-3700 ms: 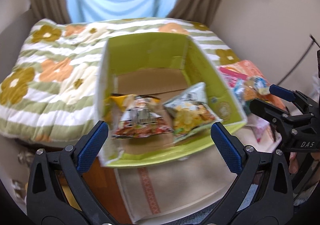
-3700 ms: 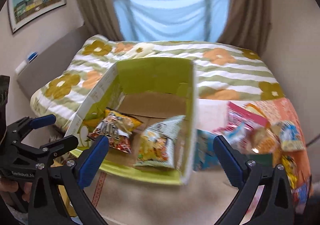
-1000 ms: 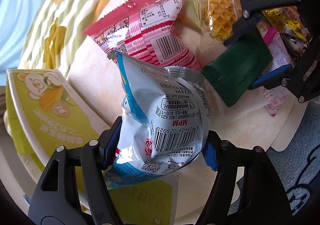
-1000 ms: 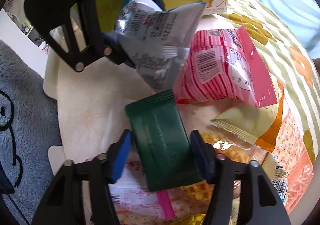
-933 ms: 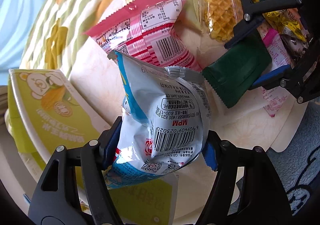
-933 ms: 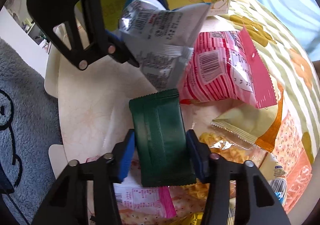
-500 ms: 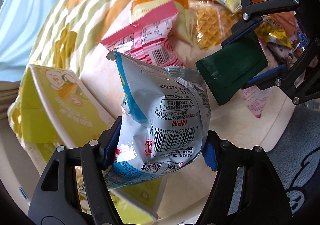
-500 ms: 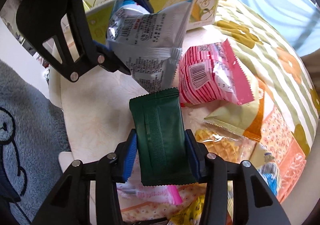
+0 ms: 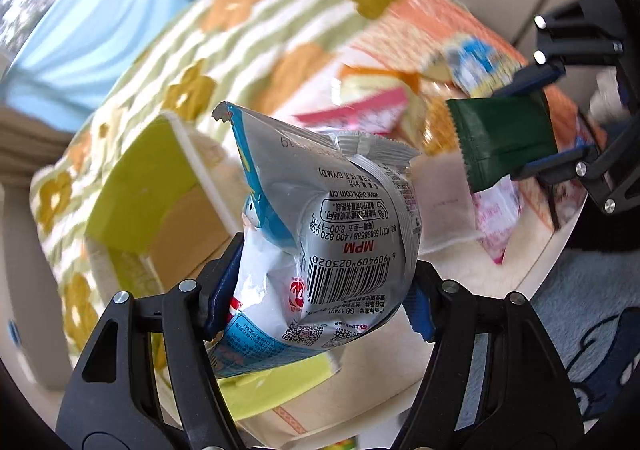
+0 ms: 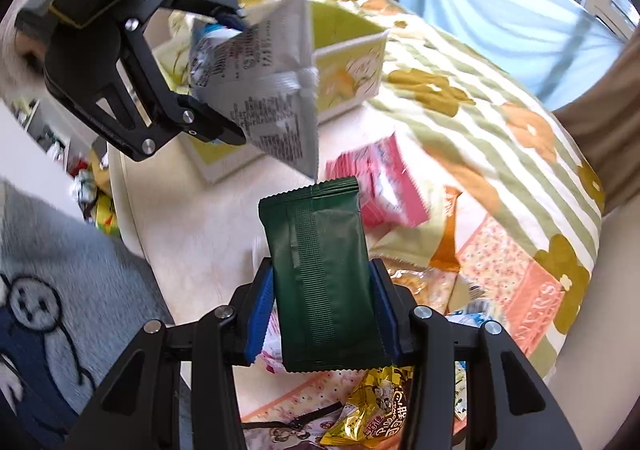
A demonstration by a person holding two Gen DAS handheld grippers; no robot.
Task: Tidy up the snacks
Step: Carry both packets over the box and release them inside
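My left gripper (image 9: 320, 302) is shut on a silver and blue snack bag (image 9: 336, 234) and holds it in the air beside the green cardboard box (image 9: 152, 170). In the right wrist view the same bag (image 10: 272, 90) hangs in front of the box (image 10: 352, 62). My right gripper (image 10: 324, 314) is shut on a dark green packet (image 10: 320, 270), lifted above the table; the packet also shows in the left wrist view (image 9: 504, 134). A pink packet (image 10: 380, 178) and several other snacks lie on the round table (image 10: 192, 218).
A flower-patterned quilt (image 10: 500, 122) covers the bed behind the table. A grey rug (image 10: 60, 290) lies on the floor at the left. A yellow snack bag (image 10: 372, 410) and an orange patterned cloth (image 10: 520, 282) lie near my right gripper.
Both grippers have closed on their snacks and lifted them off the table. The left one has carried the silver bag up toward the green box; the right has raised the green packet.
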